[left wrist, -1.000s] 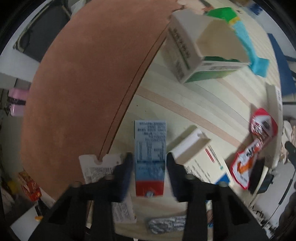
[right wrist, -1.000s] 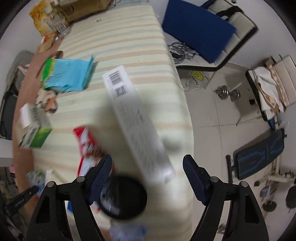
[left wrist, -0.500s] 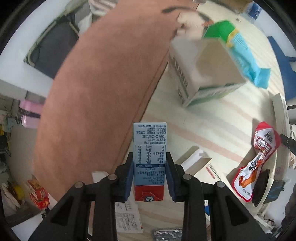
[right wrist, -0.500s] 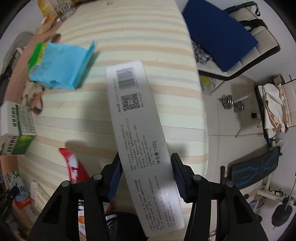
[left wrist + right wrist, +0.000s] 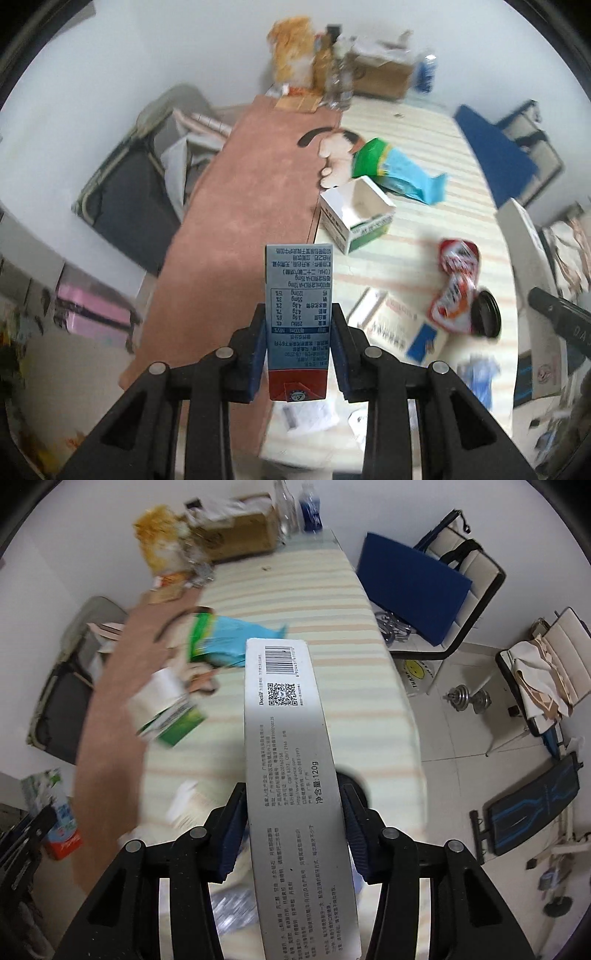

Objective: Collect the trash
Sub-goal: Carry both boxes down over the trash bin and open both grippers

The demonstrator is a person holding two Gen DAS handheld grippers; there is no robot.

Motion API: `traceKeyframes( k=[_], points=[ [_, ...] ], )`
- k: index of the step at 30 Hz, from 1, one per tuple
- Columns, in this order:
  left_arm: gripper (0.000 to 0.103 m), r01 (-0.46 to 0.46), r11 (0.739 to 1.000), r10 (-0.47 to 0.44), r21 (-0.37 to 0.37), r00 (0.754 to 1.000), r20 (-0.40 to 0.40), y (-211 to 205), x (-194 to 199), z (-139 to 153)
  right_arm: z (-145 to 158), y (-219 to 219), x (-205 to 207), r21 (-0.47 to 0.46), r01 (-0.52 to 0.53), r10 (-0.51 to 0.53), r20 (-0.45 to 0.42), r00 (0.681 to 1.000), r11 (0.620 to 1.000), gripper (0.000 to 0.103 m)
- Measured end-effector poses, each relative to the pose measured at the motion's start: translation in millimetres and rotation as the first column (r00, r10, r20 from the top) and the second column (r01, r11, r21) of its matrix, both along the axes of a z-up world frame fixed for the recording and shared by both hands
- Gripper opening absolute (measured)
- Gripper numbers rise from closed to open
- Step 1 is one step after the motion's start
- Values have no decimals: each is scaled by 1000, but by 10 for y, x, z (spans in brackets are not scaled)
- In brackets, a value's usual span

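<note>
My left gripper [image 5: 298, 325] is shut on a small blue and red drink carton [image 5: 297, 295] and holds it up above the table. My right gripper [image 5: 293, 805] is shut on a long grey toothpaste box [image 5: 291, 760] with a barcode, also lifted off the table; that box shows at the right edge of the left wrist view [image 5: 524, 266]. On the striped tablecloth [image 5: 413, 118] lie an open white and green box [image 5: 356, 214], a green and blue packet [image 5: 399, 171], a red snack wrapper [image 5: 456, 284] and a black lid [image 5: 485, 317].
A brown mat [image 5: 243, 206] covers the table's left side. A flat white carton [image 5: 391, 325] and crumpled papers [image 5: 308, 411] lie near the front. A cardboard box [image 5: 236, 533], bottles and a yellow bag [image 5: 160, 537] stand at the far end. A blue-cushioned chair [image 5: 413, 590] stands to the right.
Both grippers closed on their items and lifted them off the table: the left on the drink carton, the right on the toothpaste box. Both views have tilted up toward the far wall.
</note>
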State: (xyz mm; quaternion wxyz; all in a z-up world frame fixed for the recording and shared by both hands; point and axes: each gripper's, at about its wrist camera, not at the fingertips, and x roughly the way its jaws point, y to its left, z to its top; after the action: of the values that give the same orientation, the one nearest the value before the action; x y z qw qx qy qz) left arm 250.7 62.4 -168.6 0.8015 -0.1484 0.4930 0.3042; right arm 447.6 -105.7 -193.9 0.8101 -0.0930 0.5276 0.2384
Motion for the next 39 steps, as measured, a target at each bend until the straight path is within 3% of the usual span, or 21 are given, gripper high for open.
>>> traceKeyframes(
  k=[2, 8, 14, 17, 20, 23, 26, 33, 39],
  points=[
    [28, 39, 999, -39, -1, 999, 21, -51, -67, -17, 84, -99, -454, 27, 18, -19, 16, 1000, 999, 51],
    [28, 152, 987, -154, 47, 987, 41, -350, -949, 39, 110, -444, -1900, 66, 79, -81, 20, 997, 995, 51],
    [28, 225, 974, -225, -9, 974, -38, -649, -1619, -336, -334, -783, -3031, 34, 92, -89, -84, 992, 995, 51],
    [28, 233, 971, -236, -49, 968, -85, -820, -1873, -638, -675, -984, -3361, 5, 90, -89, -141, 986, 996, 51],
    [28, 218, 970, -232, -111, 962, -145, -936, -2028, -1123, -1223, -1132, -3606, -43, 78, -85, -228, 970, 996, 51],
    [28, 188, 965, -225, -181, 951, -210, -1040, -2114, -1793, -1889, -1258, -3760, -85, 64, -88, -325, 941, 994, 51],
    [28, 161, 960, -220, -231, 940, -259, -1132, -2179, -2483, -2741, -1350, -3887, -119, 39, -85, -410, 908, 992, 51],
    [28, 86, 951, -194, -296, 914, -357, -1075, -2173, -4325, -4618, -1316, -3859, -160, -1, -83, -521, 849, 987, 51],
    [28, 27, 935, -174, -352, 904, -391, -834, -2107, -5337, -5743, -1095, -3711, -167, -57, -54, -594, 803, 984, 51]
  ],
)
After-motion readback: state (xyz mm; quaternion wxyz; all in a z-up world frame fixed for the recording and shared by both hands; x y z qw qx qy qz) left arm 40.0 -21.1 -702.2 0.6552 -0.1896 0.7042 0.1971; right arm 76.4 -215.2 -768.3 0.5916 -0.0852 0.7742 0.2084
